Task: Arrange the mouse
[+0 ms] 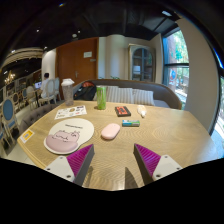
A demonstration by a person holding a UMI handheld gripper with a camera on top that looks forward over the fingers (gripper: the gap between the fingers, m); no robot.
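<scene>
Item 1, nearest: my hand-held gripper (113, 165), fingers spread wide, holding nothing, the pads (80, 158) facing each other over bare wood.

Item 2: bench (160, 130), pale wood, carrying all below.

Item 3: mouse (110, 130), pink, lying flat just ahead of the fingers and roughly in line with the gap between them, apart from both.

Item 4: round mat (68, 136), pale with a pink cat figure, left of the mouse and close beside it.

Item 5: small teal and red object (131, 123), just right of the mouse; what it is I cannot tell.

Item 6: brown block (123, 111), beyond the mouse.

Item 7: printed card (70, 112), beyond the mat.

Item 8: green bottle (101, 97), upright, towards the far edge.

Item 9, farthest: sofa (140, 96), then windows.

Handling note, my judgement: the grasp has not yet begun. I would bring the fingers straight forward and low, keep them spread until the mouse sits between the pads, and clear the small object on the right. Close across the mouse's flanks, since a smooth curved shell may squirt out of a grip near its tip.
</scene>
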